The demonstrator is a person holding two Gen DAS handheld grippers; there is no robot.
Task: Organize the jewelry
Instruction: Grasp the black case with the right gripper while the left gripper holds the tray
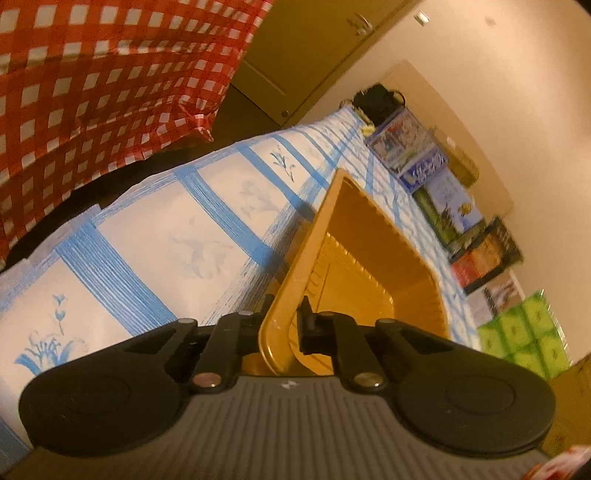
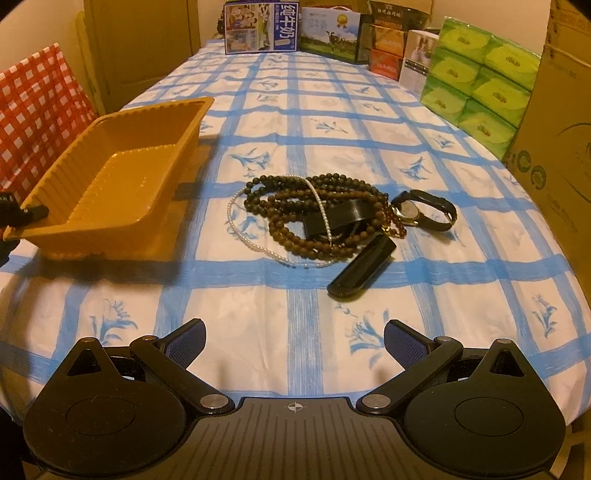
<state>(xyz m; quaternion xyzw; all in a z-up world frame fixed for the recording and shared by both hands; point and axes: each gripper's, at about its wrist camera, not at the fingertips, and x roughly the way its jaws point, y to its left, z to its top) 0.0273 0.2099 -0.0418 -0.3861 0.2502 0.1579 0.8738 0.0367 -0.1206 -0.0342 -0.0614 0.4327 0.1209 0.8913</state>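
An orange plastic tray [image 1: 365,254] fills the middle of the left wrist view, and my left gripper [image 1: 286,306] is shut on its near rim. From the right wrist view the tray [image 2: 122,177] sits at the left of the table with its gripped corner raised, the left gripper [image 2: 22,218] at that corner. A jewelry pile lies mid-table: dark bead strands [image 2: 291,199], a pearl necklace [image 2: 236,225], a black band [image 2: 340,219], a wristwatch [image 2: 410,212] and a black oblong piece [image 2: 364,266]. My right gripper [image 2: 295,339] hangs open over the near cloth, short of the pile.
A blue-checked cloth [image 2: 332,118] covers the table. Printed boxes [image 2: 258,27] line the far edge, green tissue packs [image 2: 480,77] and a cardboard box [image 2: 557,140] stand at the right. A red checked cloth [image 2: 33,110] hangs at the left.
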